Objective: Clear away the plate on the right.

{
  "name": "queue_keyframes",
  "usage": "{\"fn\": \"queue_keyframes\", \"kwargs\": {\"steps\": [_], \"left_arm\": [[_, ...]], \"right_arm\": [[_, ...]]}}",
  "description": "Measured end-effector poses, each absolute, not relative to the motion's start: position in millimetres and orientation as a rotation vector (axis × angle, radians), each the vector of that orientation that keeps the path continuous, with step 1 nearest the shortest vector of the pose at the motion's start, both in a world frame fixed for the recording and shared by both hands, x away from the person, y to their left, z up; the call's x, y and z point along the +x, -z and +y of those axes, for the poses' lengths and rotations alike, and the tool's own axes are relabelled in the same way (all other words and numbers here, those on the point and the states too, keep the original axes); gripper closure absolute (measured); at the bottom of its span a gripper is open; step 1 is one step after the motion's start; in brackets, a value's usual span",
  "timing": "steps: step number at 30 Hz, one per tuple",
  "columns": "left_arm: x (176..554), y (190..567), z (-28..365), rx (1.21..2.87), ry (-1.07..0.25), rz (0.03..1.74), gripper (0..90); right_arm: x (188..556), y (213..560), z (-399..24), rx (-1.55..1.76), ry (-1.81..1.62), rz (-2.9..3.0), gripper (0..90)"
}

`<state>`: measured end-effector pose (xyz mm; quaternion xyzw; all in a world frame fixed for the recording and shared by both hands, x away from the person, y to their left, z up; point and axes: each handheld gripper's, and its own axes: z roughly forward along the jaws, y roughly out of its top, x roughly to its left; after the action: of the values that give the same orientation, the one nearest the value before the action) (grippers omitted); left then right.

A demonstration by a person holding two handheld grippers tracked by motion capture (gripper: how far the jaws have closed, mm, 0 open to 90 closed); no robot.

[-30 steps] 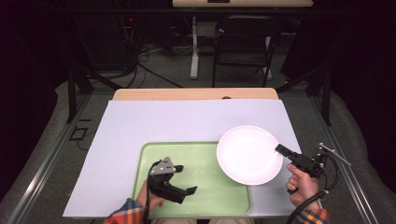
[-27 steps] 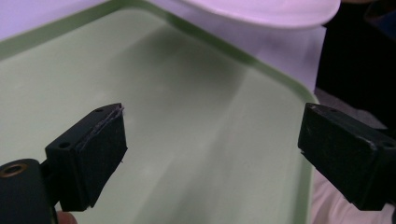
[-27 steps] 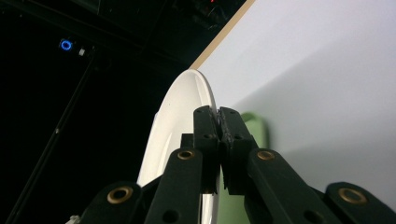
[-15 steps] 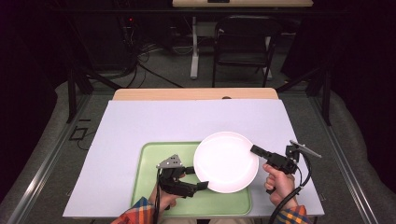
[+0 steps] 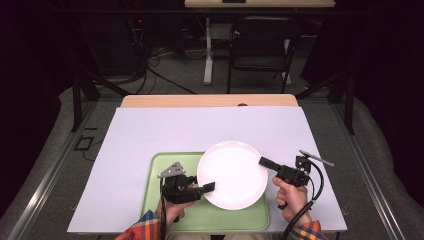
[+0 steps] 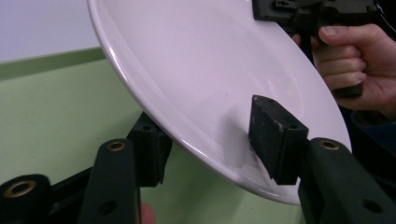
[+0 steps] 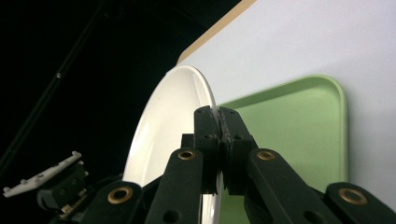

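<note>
A white plate (image 5: 232,172) hangs tilted over the green tray (image 5: 162,167). My right gripper (image 5: 263,162) is shut on its right rim; in the right gripper view the pads (image 7: 219,123) pinch the plate's (image 7: 168,121) edge, with the tray (image 7: 299,121) behind. My left gripper (image 5: 210,187) reaches the plate's near-left rim. Its jaws (image 6: 212,144) have just been closing and straddle the plate (image 6: 201,70). One pad (image 6: 275,135) stands over the top face, the other (image 6: 149,149) under the rim, still wide apart. The tray (image 6: 56,107) lies below.
A pale sheet (image 5: 150,130) covers the table, with a wooden edge (image 5: 210,100) at the back. A chair (image 5: 260,45) and desk legs stand on the floor beyond. The right hand (image 6: 355,60) and the left gripper's grey plate (image 7: 42,175) show in the opposite gripper views.
The right gripper has carried the plate leftward from the table's right side to over the tray. The left gripper's jaws have narrowed, and the plate's rim now sits between them.
</note>
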<state>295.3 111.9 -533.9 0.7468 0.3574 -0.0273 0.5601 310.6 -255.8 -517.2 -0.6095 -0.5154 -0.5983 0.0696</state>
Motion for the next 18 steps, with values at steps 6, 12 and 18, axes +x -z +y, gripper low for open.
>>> {"fn": "queue_keyframes", "kwargs": {"steps": [6, 12, 18], "left_arm": [[297, 533, 118, 1.749, 0.062, 0.866, 61.5], [299, 528, 125, 1.727, 0.051, 0.879, 68.8], [300, 523, 131, 1.718, 0.045, 0.871, 73.7]], "right_arm": [[309, 516, -250, -1.839, 1.793, -1.666, 83.0], [307, 513, -243, -1.818, 1.8, -1.736, 80.4], [304, 507, -237, -1.781, 1.811, -1.84, 78.4]]}}
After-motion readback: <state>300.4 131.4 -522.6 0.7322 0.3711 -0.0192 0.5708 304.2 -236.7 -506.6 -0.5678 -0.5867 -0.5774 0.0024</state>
